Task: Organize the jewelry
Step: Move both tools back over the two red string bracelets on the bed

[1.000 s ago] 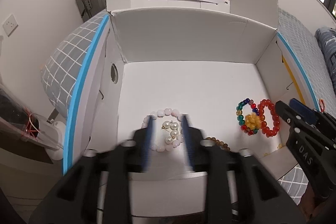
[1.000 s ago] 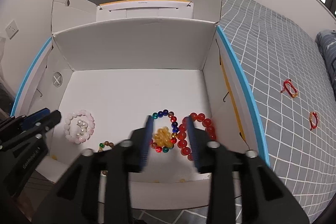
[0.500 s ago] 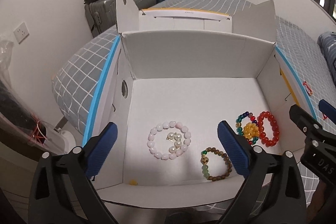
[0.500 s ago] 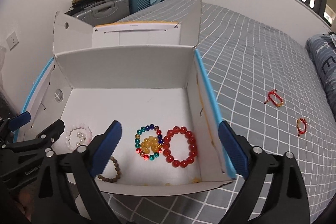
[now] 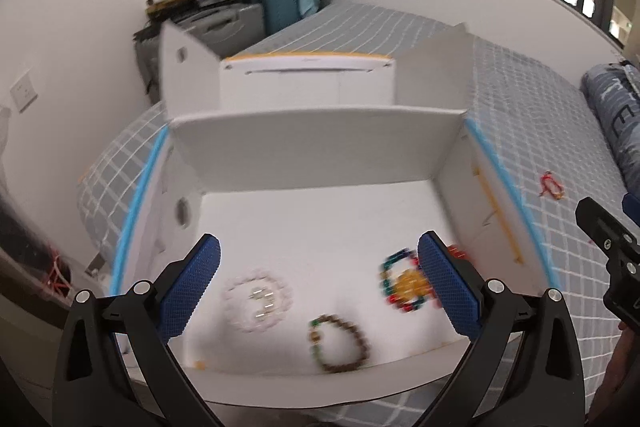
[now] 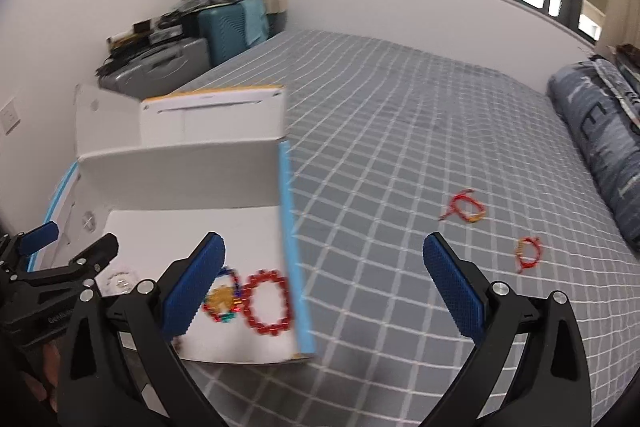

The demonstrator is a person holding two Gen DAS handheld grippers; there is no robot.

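Note:
A white cardboard box (image 5: 320, 155) lies open on the bed. On its floor are a pale pink bead bracelet (image 5: 234, 301) around pearl earrings (image 5: 262, 301), a brown bead bracelet (image 5: 362, 339) and a multi-colour bracelet (image 5: 404, 283). A red bead bracelet (image 6: 248, 303) lies by the box's right wall. My left gripper (image 5: 319, 239) hangs open above the box, holding nothing. My right gripper (image 6: 324, 239) straddles the box's right edge above the bed, its jaws still opening with nothing gripped. Two red string bracelets (image 6: 466, 209) (image 6: 528, 253) lie on the bedcover.
The bed has a grey checked cover (image 6: 400, 131). A rolled dark quilt (image 6: 600, 131) lies along its right side. Suitcases (image 6: 232, 27) and clutter stand against the far wall. The box's flaps (image 5: 184, 75) stand upright at the back.
Both grippers went from narrow to wide open, leaving the pearls and the beads in the box. Both rose and drew back; the right view swung right over the bedcover.

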